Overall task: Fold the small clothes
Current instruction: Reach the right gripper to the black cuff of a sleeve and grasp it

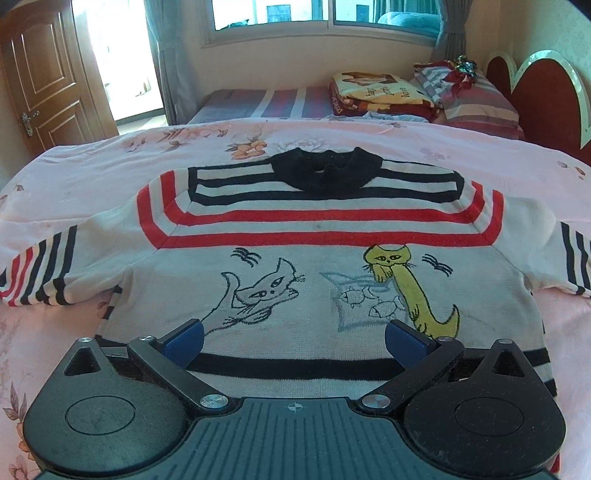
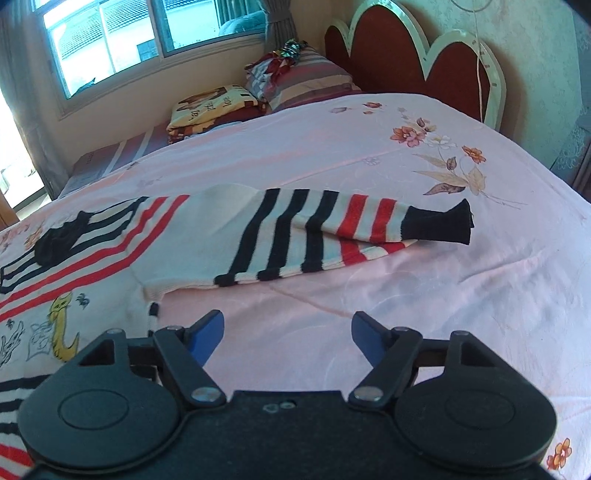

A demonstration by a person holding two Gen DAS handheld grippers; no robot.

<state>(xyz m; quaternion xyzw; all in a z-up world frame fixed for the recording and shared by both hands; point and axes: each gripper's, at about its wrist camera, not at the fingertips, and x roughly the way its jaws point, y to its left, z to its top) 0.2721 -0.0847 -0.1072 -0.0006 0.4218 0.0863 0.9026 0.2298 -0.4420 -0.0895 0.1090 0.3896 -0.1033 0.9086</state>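
Observation:
A small white sweater (image 1: 317,266) with red and black stripes, a black collar and cat drawings lies spread flat, front up, on the pink floral bedsheet (image 1: 110,162). My left gripper (image 1: 295,341) hovers open over the sweater's lower hem, nothing between its blue pads. In the right wrist view the sweater's right sleeve (image 2: 317,229) stretches out toward the right, ending in a black cuff (image 2: 447,225). My right gripper (image 2: 288,338) stands open over bare sheet just below that sleeve, holding nothing. The sweater's body (image 2: 55,295) shows at the left of that view.
Folded blankets (image 1: 373,94) and striped pillows (image 1: 476,99) lie at the far side of the bed by a red scalloped headboard (image 2: 417,55). A window (image 1: 325,14) and a wooden door (image 1: 48,74) stand beyond. Pink sheet (image 2: 443,288) spreads around the sweater.

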